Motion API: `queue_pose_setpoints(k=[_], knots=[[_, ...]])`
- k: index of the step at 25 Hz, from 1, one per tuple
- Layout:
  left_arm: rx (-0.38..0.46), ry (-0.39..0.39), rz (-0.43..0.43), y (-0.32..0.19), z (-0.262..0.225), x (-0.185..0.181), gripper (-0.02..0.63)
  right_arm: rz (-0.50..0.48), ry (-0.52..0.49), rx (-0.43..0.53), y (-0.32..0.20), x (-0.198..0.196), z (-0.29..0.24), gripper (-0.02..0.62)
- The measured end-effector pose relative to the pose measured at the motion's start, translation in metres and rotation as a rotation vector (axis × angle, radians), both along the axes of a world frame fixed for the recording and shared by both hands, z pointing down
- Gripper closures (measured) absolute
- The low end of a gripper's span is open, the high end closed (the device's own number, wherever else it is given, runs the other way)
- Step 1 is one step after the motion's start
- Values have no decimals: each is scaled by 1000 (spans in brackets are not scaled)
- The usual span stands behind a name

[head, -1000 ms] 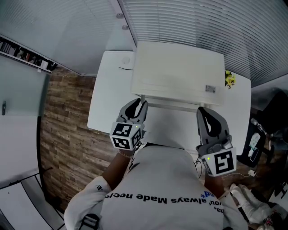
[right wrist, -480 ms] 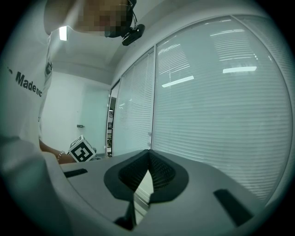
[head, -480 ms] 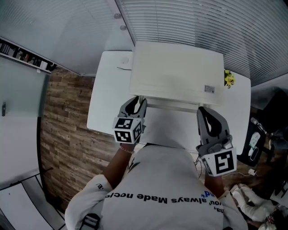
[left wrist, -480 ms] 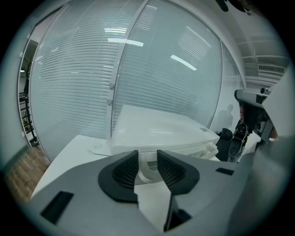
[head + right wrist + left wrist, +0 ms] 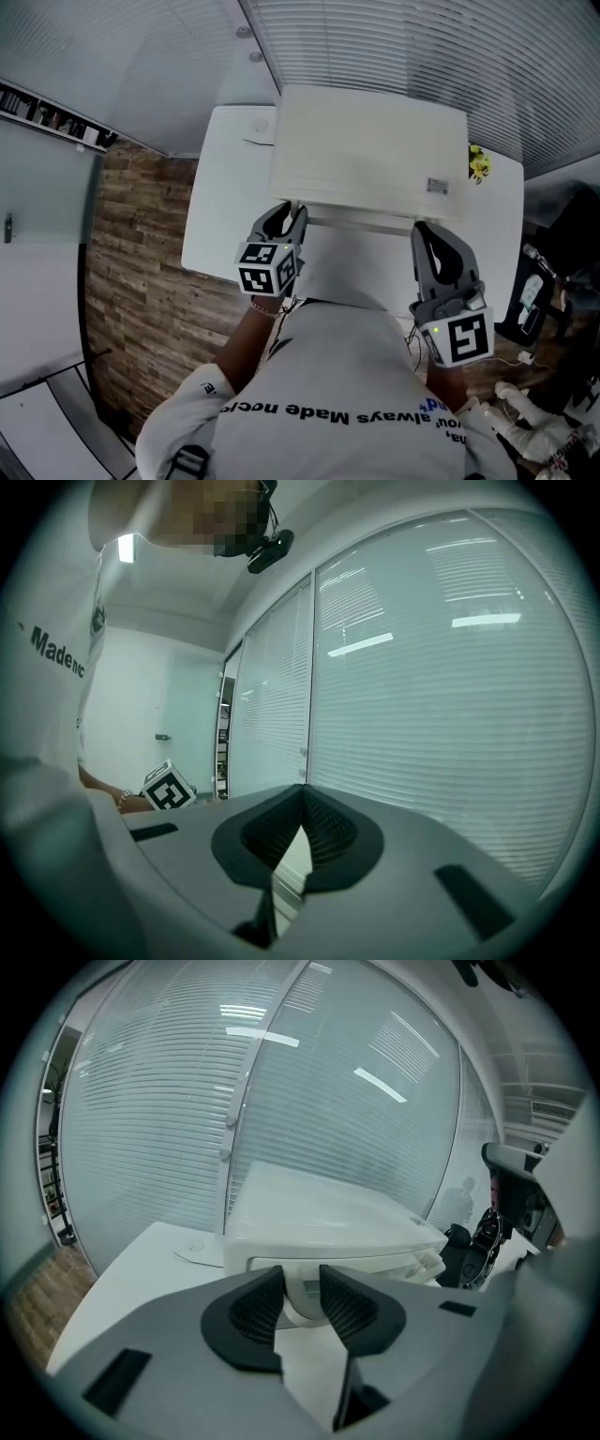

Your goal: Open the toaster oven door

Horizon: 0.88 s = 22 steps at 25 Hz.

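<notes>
Wood-plank floor (image 5: pixel 131 281): one stretch, along the left of the head view.

White rectangular bench (image 5: pixel 217 187): one. It carries the oven and stands against a glass wall hung with horizontal blinds (image 5: pixel 422 47).

Left tool (image 5: pixel 286 215): one, grey, two-jawed, bearing one black-and-white marker cube (image 5: pixel 264 268). It sits at the oven's front left corner. In the left gripper view the left tool (image 5: pixel 300 1285) is released; its jaws have just been opening. The two ribbed dark pads (image 5: pixel 255 1309) stand apart. The left end of the handle (image 5: pixel 301 1305) lies between them, unclamped.

White box-shaped toaster oven (image 5: pixel 370 150): one, the task's thing. It rests on the far half of the bench, back to the blinds. A small label shows on its top at the right. One pale handle bar (image 5: pixel 356 222) runs along its front edge, on the person's side. The door is not swung down. The left gripper view shows the same oven (image 5: pixel 319 1213) just beyond the jaws.

Right tool (image 5: pixel 422 234): one, grey, bearing one marker cube (image 5: pixel 459 339). Its tip is near the right end of the handle bar. In the right gripper view the right tool (image 5: pixel 302 803) is clenched, pads together, with nothing between them.

Small yellow object (image 5: pixel 480 165): one, on the bench just right of the oven; too small to identify.
</notes>
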<state>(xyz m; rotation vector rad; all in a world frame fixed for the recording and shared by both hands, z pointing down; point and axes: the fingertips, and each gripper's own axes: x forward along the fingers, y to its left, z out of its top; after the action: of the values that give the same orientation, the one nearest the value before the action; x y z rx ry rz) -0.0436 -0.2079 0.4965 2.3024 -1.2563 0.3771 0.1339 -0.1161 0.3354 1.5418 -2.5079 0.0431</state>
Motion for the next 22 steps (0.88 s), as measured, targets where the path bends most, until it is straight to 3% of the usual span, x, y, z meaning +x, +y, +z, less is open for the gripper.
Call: queue_pose_setpoints(k=[22], knots=[[-27, -7, 36, 14, 6, -3, 479, -1, -7, 0, 5, -14, 0, 588]])
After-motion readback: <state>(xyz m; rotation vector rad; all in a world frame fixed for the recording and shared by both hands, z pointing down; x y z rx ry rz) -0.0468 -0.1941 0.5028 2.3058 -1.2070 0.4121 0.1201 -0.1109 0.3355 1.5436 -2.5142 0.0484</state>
